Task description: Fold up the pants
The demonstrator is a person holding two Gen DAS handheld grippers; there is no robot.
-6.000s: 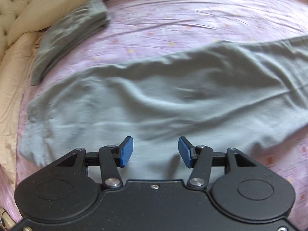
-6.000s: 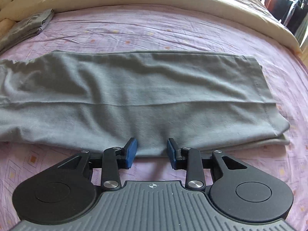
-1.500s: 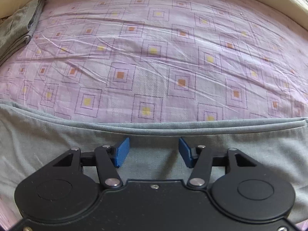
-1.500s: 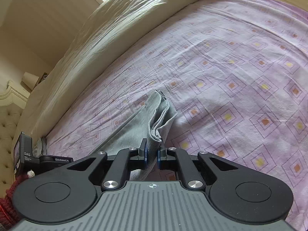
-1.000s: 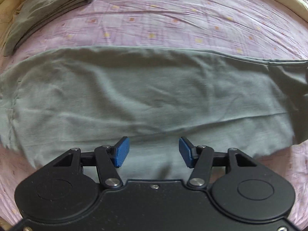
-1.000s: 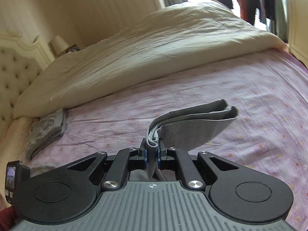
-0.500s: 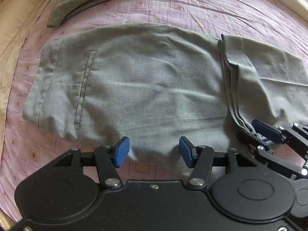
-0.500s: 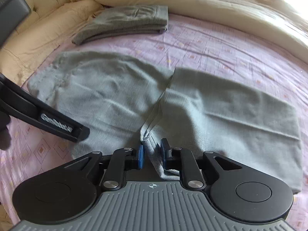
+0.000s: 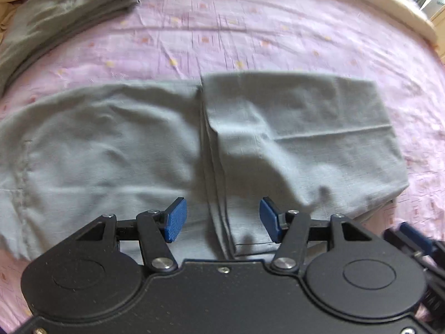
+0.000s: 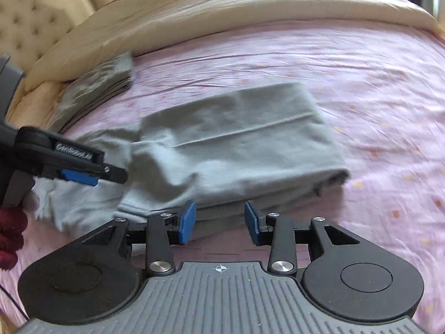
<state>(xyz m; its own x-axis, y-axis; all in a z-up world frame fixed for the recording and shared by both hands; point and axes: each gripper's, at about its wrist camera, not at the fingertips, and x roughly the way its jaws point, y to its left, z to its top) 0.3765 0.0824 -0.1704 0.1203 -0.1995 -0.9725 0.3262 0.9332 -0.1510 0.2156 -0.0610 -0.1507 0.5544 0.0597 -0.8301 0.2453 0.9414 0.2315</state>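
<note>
Grey pants lie across the purple patterned bed sheet, the leg half folded leftward over the upper half; the hem edges run down the middle. My left gripper is open and empty over the near edge by the hems. My right gripper is open and empty just in front of the folded pants. The left gripper also shows at the left of the right wrist view, over the pants' waist part.
A folded grey garment lies at the far left of the bed, also in the right wrist view. A cream duvet is bunched along the far side. A tufted headboard stands at the left.
My right gripper carried the leg ends over onto the upper half, opened and let go, then drew back to the right. My left gripper stayed open and shifted right toward the hems.
</note>
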